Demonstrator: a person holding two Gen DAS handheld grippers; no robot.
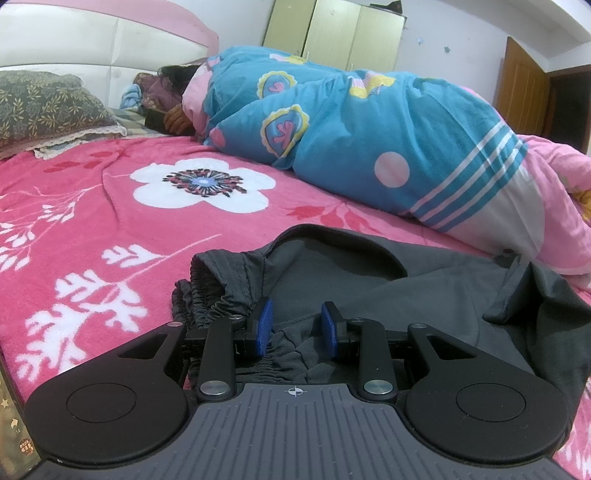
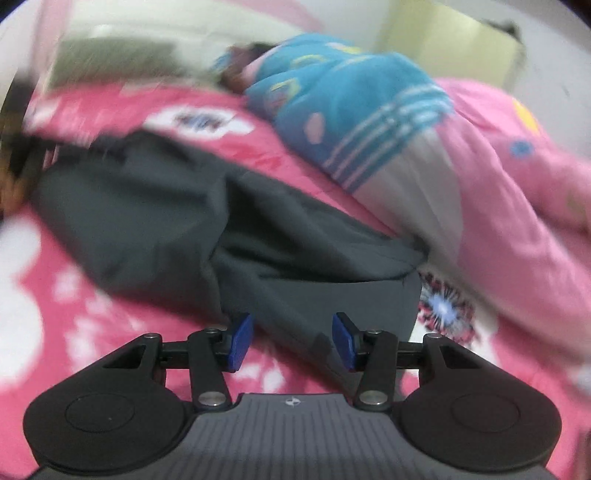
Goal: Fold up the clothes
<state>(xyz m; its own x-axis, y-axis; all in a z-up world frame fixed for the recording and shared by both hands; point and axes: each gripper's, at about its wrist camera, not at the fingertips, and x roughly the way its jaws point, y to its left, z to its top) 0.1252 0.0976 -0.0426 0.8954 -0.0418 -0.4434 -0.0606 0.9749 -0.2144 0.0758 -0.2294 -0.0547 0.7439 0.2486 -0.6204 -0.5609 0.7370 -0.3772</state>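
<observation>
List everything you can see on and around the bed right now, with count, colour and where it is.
trousers: one pair, dark grey, spread on the bedspread near both grippers, elastic waistband by the left one
bedspread: one, pink with white flowers, covering the bed
quilt: one, blue and pink, bunched along the far side, covering a person lying down
pillow: one, dark with leaf print, at the head of the bed
headboard: one, white with pink trim
wardrobe: one, pale yellow-green, back wall
door: one, brown wood, far right
left gripper: open, over the waistband
right gripper: open, over a trouser leg end
</observation>
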